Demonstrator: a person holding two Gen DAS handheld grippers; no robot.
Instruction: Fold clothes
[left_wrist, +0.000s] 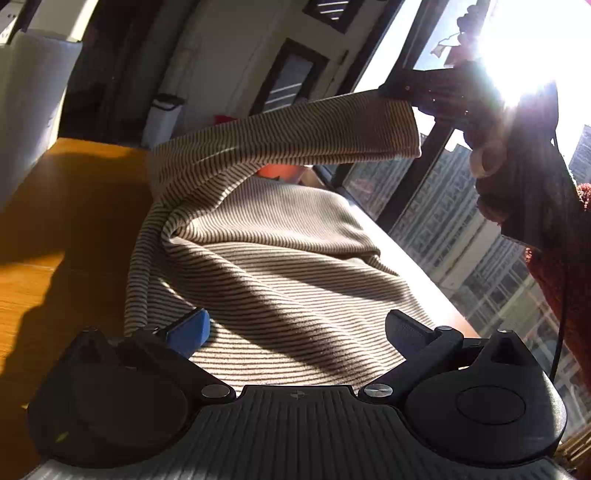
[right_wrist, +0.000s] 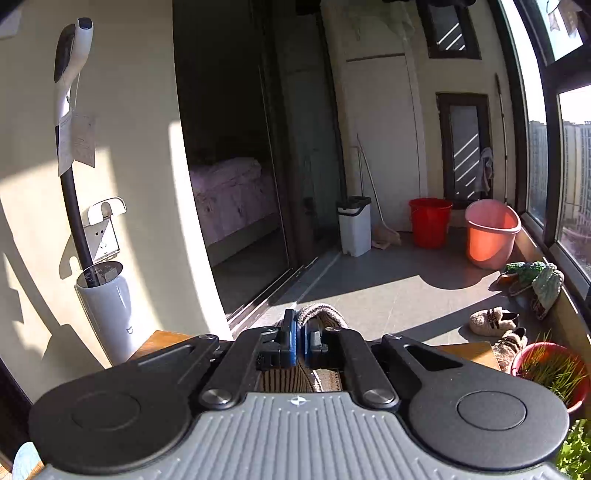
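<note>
A beige striped top (left_wrist: 280, 258) lies rumpled on a wooden table (left_wrist: 44, 229). One sleeve (left_wrist: 295, 129) is lifted up and to the right above the table. My right gripper (left_wrist: 402, 92) holds the sleeve's cuff; in the right wrist view the right gripper (right_wrist: 298, 328) is shut on a fold of striped fabric (right_wrist: 325, 314). My left gripper (left_wrist: 295, 328) is open just above the top's near hem, with blue pads (left_wrist: 188, 328) apart and nothing between them.
A window (left_wrist: 443, 221) runs along the table's right edge. On the floor stand a white bin (right_wrist: 354, 225), a red bucket (right_wrist: 430, 221), a pink tub (right_wrist: 489, 232), slippers (right_wrist: 491, 321) and a potted plant (right_wrist: 550, 373). A vacuum in its dock (right_wrist: 107, 306) stands left.
</note>
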